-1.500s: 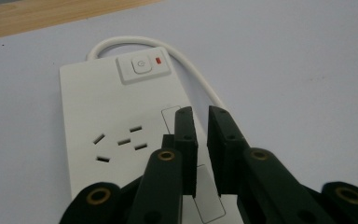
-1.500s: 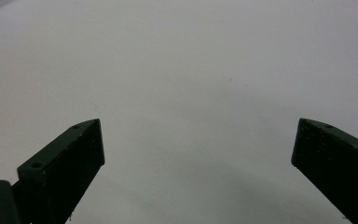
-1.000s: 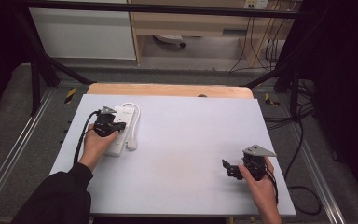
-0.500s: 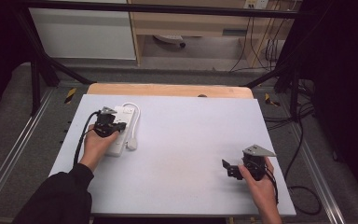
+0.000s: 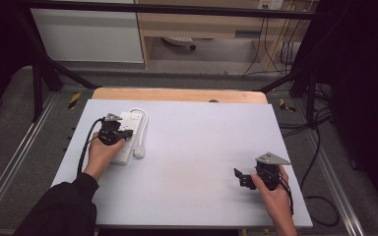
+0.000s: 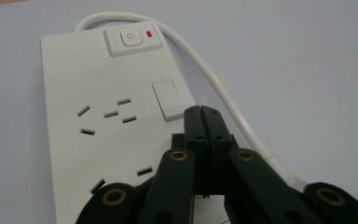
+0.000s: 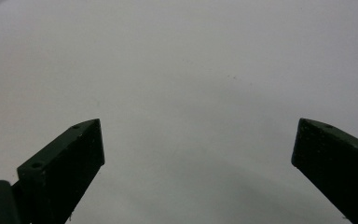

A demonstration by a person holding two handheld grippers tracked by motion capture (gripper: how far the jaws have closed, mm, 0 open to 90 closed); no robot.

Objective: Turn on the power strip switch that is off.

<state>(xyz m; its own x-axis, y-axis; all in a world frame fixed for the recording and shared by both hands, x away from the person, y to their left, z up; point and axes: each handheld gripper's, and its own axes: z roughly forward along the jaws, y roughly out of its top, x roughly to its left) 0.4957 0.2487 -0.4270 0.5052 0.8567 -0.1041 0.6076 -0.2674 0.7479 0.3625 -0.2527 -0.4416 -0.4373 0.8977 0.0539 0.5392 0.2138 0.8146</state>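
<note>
A white power strip (image 5: 128, 137) lies flat on the pale grey bench (image 5: 197, 147), toward its far left part, with its long axis running away from the person. The left gripper (image 5: 120, 133) hangs over the strip, held in the person's left hand (image 5: 101, 153). In the left gripper view its two black jaws are pressed together with nothing between them, and their joined tips (image 6: 202, 114) sit just beside a small white rocker switch (image 6: 167, 99) on the strip's face; whether the tips touch the strip cannot be told. Farther along the strip is a raised power button (image 6: 130, 38) with a small red indicator light (image 6: 149, 33) next to it, and sets of socket slots (image 6: 107, 116) lie to the left of the rocker switch. A white cable (image 6: 214, 84) leaves the far end of the strip, curves round and runs back along its right edge on the bench. The right gripper (image 5: 242, 178) is well apart from the strip, at the near right part of the bench, in the person's right hand (image 5: 275, 194). In the right gripper view its jaws stand wide apart over bare bench surface (image 7: 191, 93), holding nothing.
</note>
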